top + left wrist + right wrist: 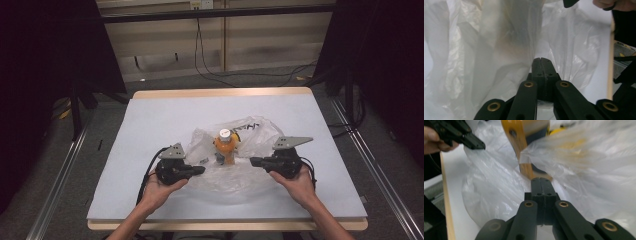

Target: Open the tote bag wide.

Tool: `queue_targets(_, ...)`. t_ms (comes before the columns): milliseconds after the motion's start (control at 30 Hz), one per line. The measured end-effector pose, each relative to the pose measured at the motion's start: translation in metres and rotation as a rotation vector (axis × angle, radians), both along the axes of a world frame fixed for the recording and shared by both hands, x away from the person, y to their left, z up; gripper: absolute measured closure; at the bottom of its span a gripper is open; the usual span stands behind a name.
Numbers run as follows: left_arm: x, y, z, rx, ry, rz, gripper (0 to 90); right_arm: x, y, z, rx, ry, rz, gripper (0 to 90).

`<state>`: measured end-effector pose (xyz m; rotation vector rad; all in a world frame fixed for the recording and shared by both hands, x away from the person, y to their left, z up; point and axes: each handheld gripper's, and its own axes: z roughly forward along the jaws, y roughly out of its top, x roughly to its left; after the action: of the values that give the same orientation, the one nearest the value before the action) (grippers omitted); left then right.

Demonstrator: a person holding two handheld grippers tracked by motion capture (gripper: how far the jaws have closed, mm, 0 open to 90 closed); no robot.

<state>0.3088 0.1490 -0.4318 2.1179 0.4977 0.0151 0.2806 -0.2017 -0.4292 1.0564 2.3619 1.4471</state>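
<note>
Gripping from both sides, we had the thin plastic bag (250, 145) in the middle of the table (150, 125), crumpled around an orange bottle (226, 150) with a white cap (224, 133). Our left gripper (541, 60) had its jaws pressed together, and we judged a fold of film was pinched between them, though the closed tips hid it. Our right gripper (540, 180) was likewise closed at the bag's edge, just below the orange body; we couldn't swear it held plastic. The bag looked feather-light, limp and slippery, likely to tear if yanked, so the rim by the mouth seemed the place to hold. The bottle looked rigid and heavier, best taken at its waist. It stood upright, long axis vertical, cap pointing up, between our two grippers in the high view.
</note>
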Motion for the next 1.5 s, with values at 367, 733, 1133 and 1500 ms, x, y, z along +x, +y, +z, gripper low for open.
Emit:
queue_targets(367, 0.011, 0.001, 0.047, -0.157, -0.049, 0.011, 90.0, 0.025, -0.003, 0.038, 0.043, -0.078, -0.046, 90.0)
queue_targets(733, 0.027, 0.006, 0.075, -0.216, -0.084, 0.042, 90.0, 0.039, -0.005, 0.051, 0.063, -0.095, -0.079, 90.0)
queue_targets(1133, 0.11, -0.014, 0.014, -0.044, 0.052, 0.173, 90.0, 0.095, -0.012, 0.003, -0.025, 0.031, -0.168, 90.0)
queue_targets(1500, 0.096, -0.004, -0.043, 0.071, 0.135, 0.161, 90.0, 0.103, -0.036, -0.057, -0.056, 0.158, -0.247, 90.0)
